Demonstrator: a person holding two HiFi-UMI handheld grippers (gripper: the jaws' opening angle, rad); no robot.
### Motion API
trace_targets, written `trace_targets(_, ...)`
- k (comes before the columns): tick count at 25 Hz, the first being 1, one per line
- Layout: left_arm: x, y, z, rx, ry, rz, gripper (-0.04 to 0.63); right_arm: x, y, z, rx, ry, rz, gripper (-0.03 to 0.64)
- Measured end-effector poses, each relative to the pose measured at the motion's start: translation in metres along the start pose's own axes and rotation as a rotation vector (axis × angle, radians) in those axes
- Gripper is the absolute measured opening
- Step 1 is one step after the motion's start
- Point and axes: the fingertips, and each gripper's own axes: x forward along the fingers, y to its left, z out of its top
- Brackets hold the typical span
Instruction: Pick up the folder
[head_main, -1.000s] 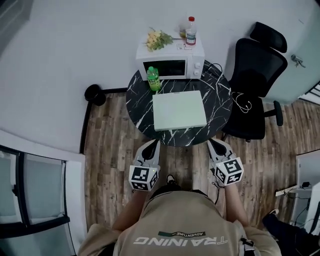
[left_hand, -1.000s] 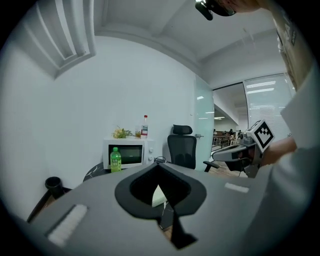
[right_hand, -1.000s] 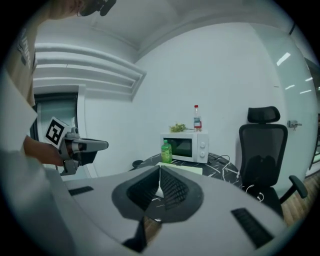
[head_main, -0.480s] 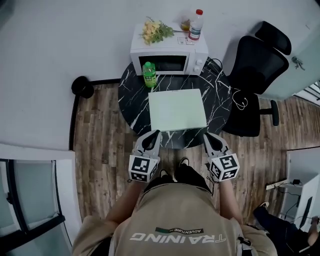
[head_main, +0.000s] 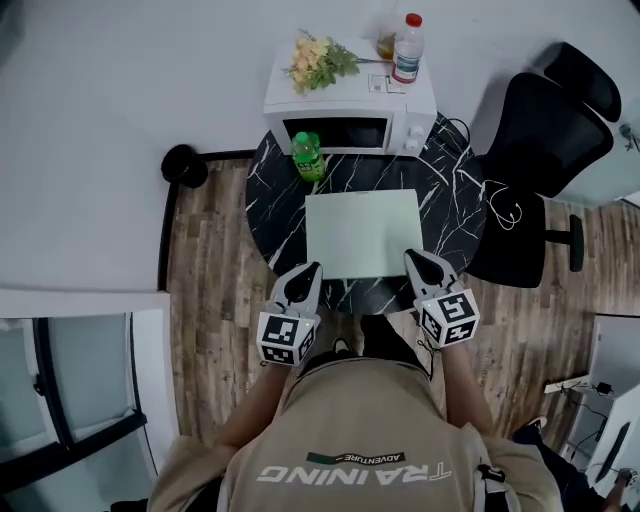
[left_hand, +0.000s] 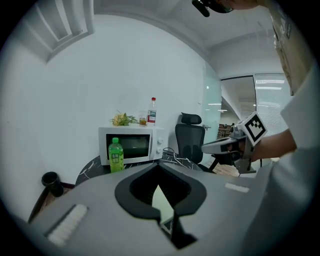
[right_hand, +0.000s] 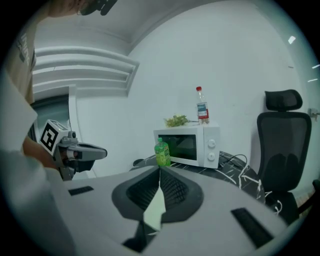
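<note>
A pale green folder lies flat on the round black marble table. My left gripper is shut and empty, its tip over the table's near edge, just left of the folder's near left corner. At the folder's near right corner my right gripper hangs, also shut and empty. In the left gripper view the shut jaws show a sliver of the folder between them. The right gripper view shows its closed jaws and the same pale sheet below.
A white microwave stands at the table's back with flowers and a water bottle on top. A green bottle stands before it. A black office chair is on the right, a small black object on the floor at left.
Both grippers have moved forward to the table's near edge. The right tip now reaches the folder's near right corner; both stay shut.
</note>
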Motion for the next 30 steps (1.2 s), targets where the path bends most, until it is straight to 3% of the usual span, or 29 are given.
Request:
trace_targets(4, 0.029, -0.002, 0.014, 0.031, 0.017, 0.020, 0.006, 0.022, -0.032, 0.014, -0.021, -0.006, 0.047, 0.009)
trace_targets(10, 0.068, 0.003, 0.032, 0.015, 0.023, 0.067, 0.006, 0.047, -0.075, 0.022, -0.018, 0.012, 0.083, 0.009)
trace_targets(18, 0.089, 0.030, 0.042, 0.026, 0.037, 0.132, 0.006, 0.081, -0.100, 0.022, -0.029, 0.054, 0.149, 0.009)
trace_targets(24, 0.095, 0.053, 0.020, -0.005, 0.085, 0.108, 0.006, 0.086, -0.100, 0.026, -0.050, 0.050, 0.090, 0.009)
trace_targets(30, 0.096, 0.068, 0.007, 0.009, 0.096, 0.043, 0.006, 0.072, -0.091, 0.018, 0.024, 0.071, 0.006, 0.009)
